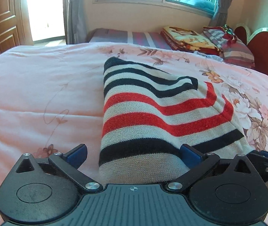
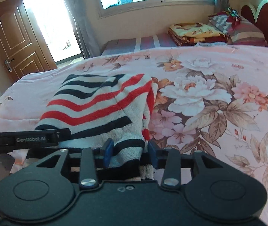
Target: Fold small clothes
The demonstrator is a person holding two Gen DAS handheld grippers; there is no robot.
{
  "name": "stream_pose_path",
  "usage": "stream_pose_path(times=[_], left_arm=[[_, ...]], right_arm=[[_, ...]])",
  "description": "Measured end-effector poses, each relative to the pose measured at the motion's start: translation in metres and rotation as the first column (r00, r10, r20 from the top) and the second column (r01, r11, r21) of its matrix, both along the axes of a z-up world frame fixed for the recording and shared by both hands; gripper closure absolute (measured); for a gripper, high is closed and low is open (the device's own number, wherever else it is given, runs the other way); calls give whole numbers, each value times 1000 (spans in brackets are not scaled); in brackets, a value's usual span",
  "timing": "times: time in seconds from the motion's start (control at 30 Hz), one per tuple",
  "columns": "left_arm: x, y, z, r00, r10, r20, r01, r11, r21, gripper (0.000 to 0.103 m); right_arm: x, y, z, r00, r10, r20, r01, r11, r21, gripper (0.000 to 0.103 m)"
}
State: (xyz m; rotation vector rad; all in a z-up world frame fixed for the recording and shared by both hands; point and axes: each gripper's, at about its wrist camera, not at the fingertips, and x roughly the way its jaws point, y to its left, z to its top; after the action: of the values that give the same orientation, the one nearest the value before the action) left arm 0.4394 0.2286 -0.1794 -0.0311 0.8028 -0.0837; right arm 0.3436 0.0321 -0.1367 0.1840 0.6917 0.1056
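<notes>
A striped knit sweater point(image 1: 149, 113) in red, black and cream lies partly folded on the pink floral bedspread point(image 1: 39, 86), nearer the bed's close edge than its far one, its near hem reaching right up to both claws. The knit looks soft, light and limp: it will drape and sag wherever it is lifted, stretch if tugged, and keep a fold only once laid flat and pressed. It is neither slippery nor fragile, though loose stitches could snag on a pad. The best hold is on the thicker ribbed hem or on a doubled edge, pinched through all layers at two spread points so the panel hangs level.

The left claw point(image 1: 134, 156) stands fully spread, its blue pads point(image 1: 80, 153) well to either side of the cloth; the sweater's lower band lies between them, with the right pad apparently just brushing the fabric, but nothing is clamped. The right claw point(image 2: 129, 151) is partly closed, its pads pressing a bunched corner of the hem from both sides. From the right wrist view the left claw's black frame shows at the sweater's left side, just beside the cloth.
</notes>
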Motion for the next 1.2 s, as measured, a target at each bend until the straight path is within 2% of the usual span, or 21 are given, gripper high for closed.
stream_pose_path(times=[0.07,0.17,0.2,0.27,0.33,0.4,0.47,0.53,0.63,0.7,0.8,0.87,0.93,1.07,1.2], left_arm=[[-15,1,6,1000,-3,16,3,1000,-3,0],[-30,-3,4,999,-36,-15,36,999,14,0],[-31,-5,-1,996,-67,-50,69,997,24,0],[-34,-6,-12,990,-113,-79,114,993,9,0],[-41,0,-15,994,-91,-59,89,995,-35,0],[-42,6,-16,995,-67,-79,61,995,-74,0],[-44,6,-17,995,-65,-76,60,996,-66,0],[-46,0,-17,995,-69,-76,67,997,-28,0],[-46,-8,-14,995,-70,-74,71,997,20,0],[-44,-7,-12,994,-52,-97,53,999,6,0],[-41,1,-13,989,-27,-143,21,999,-46,0],[-44,2,-9,987,-12,-160,4,999,-50,0],[-54,1,2,990,1,-140,-2,1000,-8,0],[-93,-4,41,1000,-16,-25,18,996,84,0],[-138,-4,81,999,-4,42,0,996,84,0]], right_arm=[[-13,-2,-1,1000,-4,-2,4,1000,6,65],[-18,-8,-28,995,-27,-97,25,999,-23,63],[-20,-14,-37,992,-38,-119,41,999,18,60],[-22,-21,-40,990,-67,-121,78,993,92,60],[-23,-18,-36,990,-67,-122,77,994,80,60],[-31,-17,-29,993,-76,-94,84,993,83,60],[-35,-18,-31,991,-95,-94,103,992,75,59],[-31,-18,-40,986,-96,-136,106,992,63,56],[-31,-16,-35,986,-96,-135,107,991,75,54],[-30,-13,-34,986,-90,-144,98,994,53,41],[-32,-13,-33,982,-93,-164,103,993,55,36],[-38,-16,-27,981,-95,-168,109,991,77,34],[-47,-20,-17,984,-84,-158,102,989,109,27],[-71,-26,11,990,-21,-140,47,982,182,9],[-103,-30,37,990,51,-131,-19,972,235,3]])
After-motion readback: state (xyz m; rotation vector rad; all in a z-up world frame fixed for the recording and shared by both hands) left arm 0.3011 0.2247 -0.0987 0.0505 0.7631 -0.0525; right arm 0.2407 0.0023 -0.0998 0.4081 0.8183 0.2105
